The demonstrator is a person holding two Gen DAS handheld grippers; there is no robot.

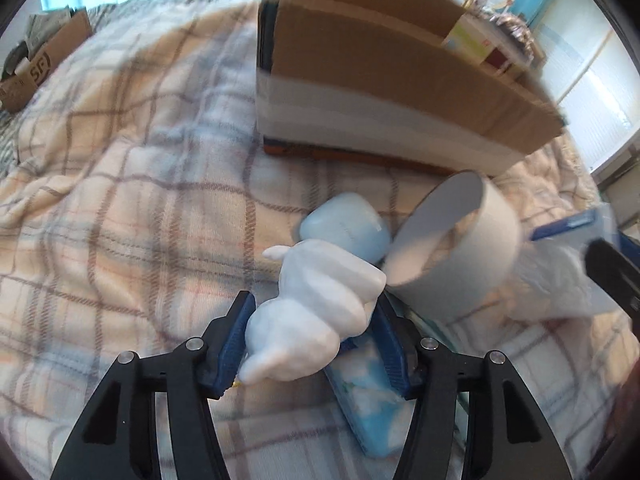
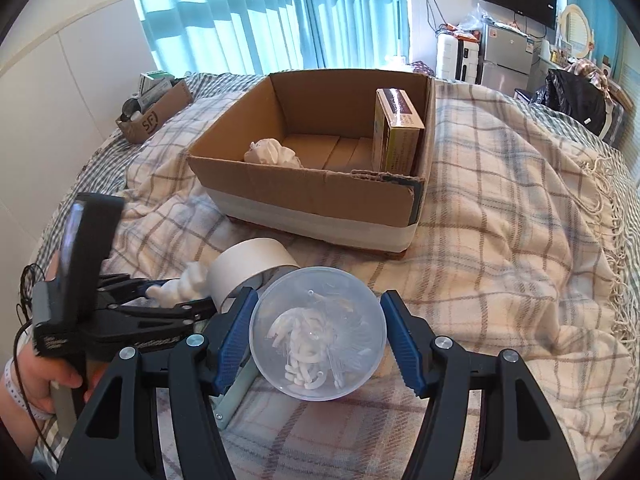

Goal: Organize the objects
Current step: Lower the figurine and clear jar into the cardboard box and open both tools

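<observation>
My left gripper (image 1: pixel 316 340) is shut on a white lumpy figurine (image 1: pixel 320 312), held just above the plaid blanket; it also shows at the left of the right wrist view (image 2: pixel 180 284). My right gripper (image 2: pixel 318 332) is open around a clear round lidded tub (image 2: pixel 318 332) of small white pieces; its pads stand a little off the tub's sides. A wide roll of white tape (image 1: pixel 452 240) (image 2: pixel 250 266) lies beside the figurine. The open cardboard box (image 2: pixel 320 196) (image 1: pixel 400 92) stands further back on the bed, holding a crumpled white item (image 2: pixel 272 152) and a yellow-brown carton (image 2: pixel 396 132).
A pale blue soft case (image 1: pixel 346 230) and a blue patterned packet (image 1: pixel 368 408) lie under the left gripper. A clear plastic bag (image 1: pixel 560 272) lies at the right. A small SF cardboard box (image 2: pixel 152 114) of items sits at the far left of the bed. Curtains, fridge and furniture stand beyond.
</observation>
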